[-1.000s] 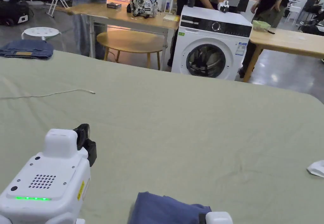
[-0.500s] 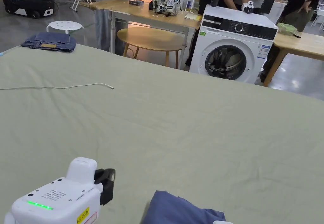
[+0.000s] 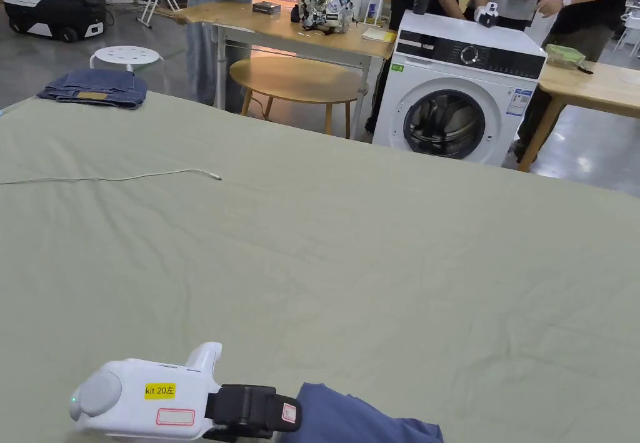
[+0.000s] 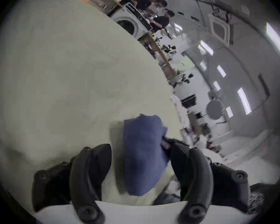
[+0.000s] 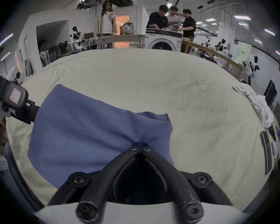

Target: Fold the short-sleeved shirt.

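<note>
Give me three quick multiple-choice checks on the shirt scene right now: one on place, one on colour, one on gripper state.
1. Where do the folded jeans lie?
A. far left corner of the table
B. on the washing machine
C. on the stool

2. What colour is the shirt?
A. white
B. blue
C. green

3. How is the right gripper?
A. wide open
B. shut on the shirt
C. shut on the cable

Key: 1 A, they rest on the green table cover; 2 B, plainly blue cloth; 3 B, its jaws meet on bunched fabric.

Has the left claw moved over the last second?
Yes. The left claw has rolled onto its side and swung right to the blue shirt, judged against the white cable.
</note>
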The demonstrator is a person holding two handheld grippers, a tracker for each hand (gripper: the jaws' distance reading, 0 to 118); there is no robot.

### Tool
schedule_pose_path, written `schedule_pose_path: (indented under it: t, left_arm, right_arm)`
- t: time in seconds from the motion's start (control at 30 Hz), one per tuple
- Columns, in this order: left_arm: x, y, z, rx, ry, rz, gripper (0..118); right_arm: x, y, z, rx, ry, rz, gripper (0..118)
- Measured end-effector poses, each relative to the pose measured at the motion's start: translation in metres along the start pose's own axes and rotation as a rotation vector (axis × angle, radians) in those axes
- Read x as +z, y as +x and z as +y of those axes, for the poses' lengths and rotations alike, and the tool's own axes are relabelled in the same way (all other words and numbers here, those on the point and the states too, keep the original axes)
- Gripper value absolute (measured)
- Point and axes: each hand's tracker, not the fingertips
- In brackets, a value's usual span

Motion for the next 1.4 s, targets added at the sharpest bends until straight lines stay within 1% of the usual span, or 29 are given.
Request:
schedule_pose_path:
  t: [0.03, 0.1, 0.17, 0.2, 0.23, 0.27, 0.3, 0.33, 0.37, 0.4, 0.43, 0.47, 0.5, 0.7, 0.83, 0.97, 1.1, 1.27, 1.4]
  left_arm:
    - [-0.007, -0.004, 0.000, 0.037, -0.023, -0.056, 78]
    - [-0.023, -0.007, -0.003, 0.059, -0.069, -0.092, 83]
    - [-0.039, -0.007, -0.007, 0.015, -0.108, 0.003, 84]
    - [-0.048, -0.009, -0.009, 0.001, -0.145, 0.023, 84]
    - [-0.055, -0.014, -0.011, -0.005, -0.178, -0.019, 84]
    - [-0.058, -0.015, -0.011, 0.015, -0.158, -0.089, 82]
    - [-0.060, -0.017, -0.009, 0.046, -0.151, -0.120, 81]
    - [-0.063, -0.023, -0.006, 0.114, -0.144, -0.099, 75]
    - [-0.065, -0.025, -0.005, 0.155, -0.144, -0.081, 56]
    - [-0.068, -0.029, -0.005, 0.182, -0.145, -0.054, 41]
    - [-0.067, -0.032, -0.005, 0.165, -0.143, -0.035, 33]
    - [-0.066, -0.035, -0.004, 0.159, -0.147, -0.053, 28]
    - [-0.064, -0.033, -0.004, 0.157, -0.144, -0.053, 26]
    - [-0.061, -0.029, -0.007, 0.151, -0.122, -0.061, 24]
    - [-0.055, -0.020, -0.008, 0.170, -0.109, -0.080, 23]
    - [-0.048, -0.011, 0.000, 0.146, -0.102, -0.084, 23]
    - [-0.034, -0.003, 0.013, 0.123, -0.097, -0.074, 23]
    - [-0.001, 0.003, 0.033, 0.099, -0.077, -0.041, 23]
    - [0.048, 0.007, 0.052, 0.069, -0.033, 0.035, 23]
  right_arm:
    - [0.000, 0.000, 0.000, 0.003, 0.000, 0.000, 0]
    - [0.000, 0.000, 0.000, 0.004, 0.000, 0.001, 0]
    - [-0.009, 0.008, -0.003, 0.003, 0.000, 0.003, 0]
    - [-0.009, 0.009, -0.004, 0.000, 0.000, 0.004, 0]
    - [-0.008, 0.008, -0.003, -0.002, 0.000, 0.005, 0]
    - [-0.007, 0.006, -0.003, -0.002, 0.000, 0.005, 0]
    - [-0.007, 0.006, -0.003, -0.001, 0.002, 0.004, 0]
    - [-0.006, 0.005, -0.004, 0.000, 0.006, 0.002, 0]
    - [-0.006, 0.005, -0.004, 0.000, 0.008, 0.000, 0]
    - [-0.005, 0.003, -0.004, -0.005, 0.009, -0.002, 0]
    - [-0.005, 0.004, -0.004, -0.012, 0.010, 0.001, 0]
    - [-0.005, 0.004, -0.004, -0.016, 0.011, 0.004, 0]
    - [-0.004, 0.005, -0.004, -0.018, 0.013, 0.007, 0]
    - [0.000, 0.003, -0.002, -0.007, 0.022, 0.011, 0]
    - [0.003, 0.006, 0.001, 0.024, 0.032, 0.015, 0]
    - [0.009, 0.005, 0.013, 0.016, 0.052, 0.028, 0]
    - [0.008, -0.001, 0.030, 0.029, 0.082, 0.027, 0]
    - [0.002, -0.009, 0.052, 0.046, 0.126, 0.022, 0]
    - [0.003, -0.022, 0.069, 0.058, 0.147, 0.034, 0]
